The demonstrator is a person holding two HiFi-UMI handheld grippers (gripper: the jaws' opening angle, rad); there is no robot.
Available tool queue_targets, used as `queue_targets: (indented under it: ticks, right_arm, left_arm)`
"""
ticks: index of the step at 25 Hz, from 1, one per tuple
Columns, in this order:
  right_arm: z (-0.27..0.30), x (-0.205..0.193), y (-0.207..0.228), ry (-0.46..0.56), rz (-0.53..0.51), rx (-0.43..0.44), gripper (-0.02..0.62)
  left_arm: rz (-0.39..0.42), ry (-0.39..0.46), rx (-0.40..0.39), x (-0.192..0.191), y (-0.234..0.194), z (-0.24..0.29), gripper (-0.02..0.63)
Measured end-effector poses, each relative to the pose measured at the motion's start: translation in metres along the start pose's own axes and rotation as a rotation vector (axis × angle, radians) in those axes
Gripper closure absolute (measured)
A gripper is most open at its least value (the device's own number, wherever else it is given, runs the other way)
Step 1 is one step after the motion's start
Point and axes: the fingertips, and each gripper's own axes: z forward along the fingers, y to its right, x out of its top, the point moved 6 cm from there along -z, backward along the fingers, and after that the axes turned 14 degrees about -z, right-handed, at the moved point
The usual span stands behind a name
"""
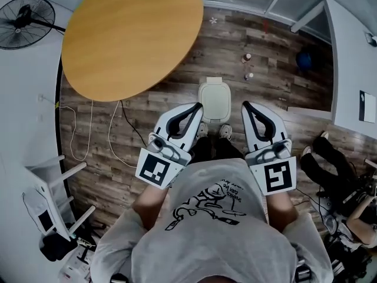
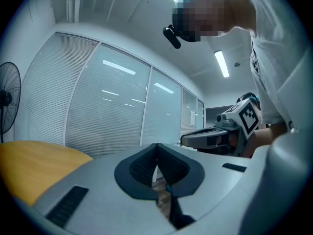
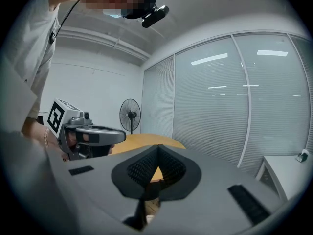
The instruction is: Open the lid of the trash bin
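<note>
The trash bin (image 1: 214, 99) is small and cream-white. It stands on the wood floor just ahead of the person's shoes, lid down. My left gripper (image 1: 199, 106) is held high above the floor, its tip over the bin's left edge in the head view. My right gripper (image 1: 245, 104) hangs level with it, to the right of the bin. Both are shut with nothing between the pads. The left gripper view shows shut jaws (image 2: 157, 145) pointing at the glass wall, and the right gripper view shows shut jaws (image 3: 158, 146). The bin is out of sight in both gripper views.
A round wooden table (image 1: 132, 34) fills the upper left, with a standing fan (image 1: 23, 16) beyond it. Cables trail on the floor at left. Two small bottles (image 1: 247, 66) stand behind the bin. A seated person (image 1: 330, 164) and a white desk (image 1: 353, 69) are at right.
</note>
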Motion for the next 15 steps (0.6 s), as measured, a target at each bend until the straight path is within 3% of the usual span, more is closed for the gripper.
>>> queue_targets:
  ticks: [15]
  right_arm:
    - [0.032,-0.111,-0.030,-0.142,0.001,0.051,0.588]
  left_arm:
    - [-0.008,-0.077,0.009,-0.101,-0.040,0.021,0.586]
